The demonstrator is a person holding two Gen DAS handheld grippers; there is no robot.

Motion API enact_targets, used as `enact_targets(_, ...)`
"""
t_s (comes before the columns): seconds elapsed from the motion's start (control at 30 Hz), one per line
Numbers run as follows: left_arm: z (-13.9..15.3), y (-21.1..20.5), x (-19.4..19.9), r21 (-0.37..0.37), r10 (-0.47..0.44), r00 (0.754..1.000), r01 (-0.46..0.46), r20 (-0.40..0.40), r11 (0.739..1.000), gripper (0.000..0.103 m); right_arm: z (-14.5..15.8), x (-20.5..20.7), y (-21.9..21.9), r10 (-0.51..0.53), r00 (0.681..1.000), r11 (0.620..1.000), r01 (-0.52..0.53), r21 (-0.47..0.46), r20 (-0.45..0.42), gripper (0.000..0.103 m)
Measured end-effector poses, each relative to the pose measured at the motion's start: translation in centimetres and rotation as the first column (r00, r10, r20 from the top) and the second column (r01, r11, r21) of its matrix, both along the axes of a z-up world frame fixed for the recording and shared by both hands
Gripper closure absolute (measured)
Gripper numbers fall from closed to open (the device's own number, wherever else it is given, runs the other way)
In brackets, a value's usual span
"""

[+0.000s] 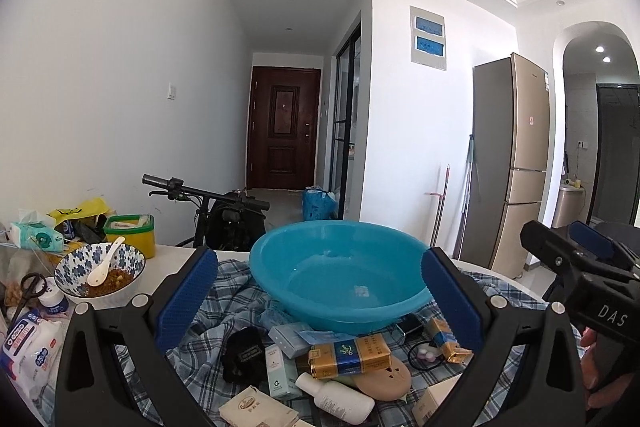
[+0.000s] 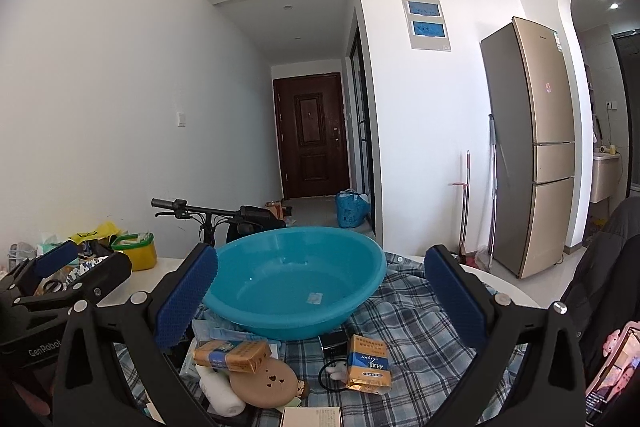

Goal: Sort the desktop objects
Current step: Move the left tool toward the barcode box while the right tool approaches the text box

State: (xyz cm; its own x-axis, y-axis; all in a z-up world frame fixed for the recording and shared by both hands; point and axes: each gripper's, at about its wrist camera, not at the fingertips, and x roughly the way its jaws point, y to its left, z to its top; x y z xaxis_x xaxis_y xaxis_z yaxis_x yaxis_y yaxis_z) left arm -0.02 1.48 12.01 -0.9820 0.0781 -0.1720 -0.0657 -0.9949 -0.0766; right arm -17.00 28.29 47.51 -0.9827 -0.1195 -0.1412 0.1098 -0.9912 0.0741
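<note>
Left wrist: both jaws spread, empty — clutter crowds blue basin (image 1: 340, 275); gold packet (image 1: 350, 355) grab could nudge white bottle (image 1: 336, 401).

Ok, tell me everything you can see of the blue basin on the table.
The blue basin is a round, wide, shallow tub of smooth, glossy turquoise plastic with a rolled rim. It stands upright on the plaid cloth, empty except for a small pale label stuck to its inner floor. Small boxes and packets crowd against its near side, some tucked under its rim. Neither gripper touches it; it shows between the open fingers in both wrist views.
</note>
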Motion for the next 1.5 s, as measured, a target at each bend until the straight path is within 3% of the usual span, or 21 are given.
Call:
enact_targets(0.23, 0.6, 0.1, 0.6, -0.020, 0.010, 1.000, -0.011, -0.025, 1.000, 0.000, -0.5, -0.3, -0.1, 0.009, 1.000, 1.000, -0.009, -0.012, 0.022, 0.000)
enact_targets(0.63, -3.4, 0.4, -1.5, -0.051, 0.028, 0.991, -0.022, 0.129, 0.998, 0.000, -3.4, -1.5, -1.5, 0.018, 0.990, 0.996, -0.030, 0.083, 0.139, 0.000)
enact_targets(0.87, -5.1, 0.5, -2.0, -0.085, 0.045, 0.983, -0.030, 0.181, 0.996, 0.000, -5.0, -1.8, -0.4, 0.037, 0.980, 0.999, -0.040, 0.010, 0.198, 0.000)
enact_targets(1.23, -9.5, -0.7, -2.6, -0.114, 0.077, 0.938, -0.040, 0.337, 0.993, 0.000, -8.2, -1.9, -0.3, 0.023, 0.954, 0.998, -0.039, 0.048, 0.300, 0.000)
enact_targets(1.5, -11.3, -0.6, -2.3, -0.124, 0.068, 0.922, -0.022, 0.381, 0.992, 0.000, -10.3, -1.9, 0.4, 0.023, 0.931, 0.999, -0.035, 0.027, 0.365, 0.000)
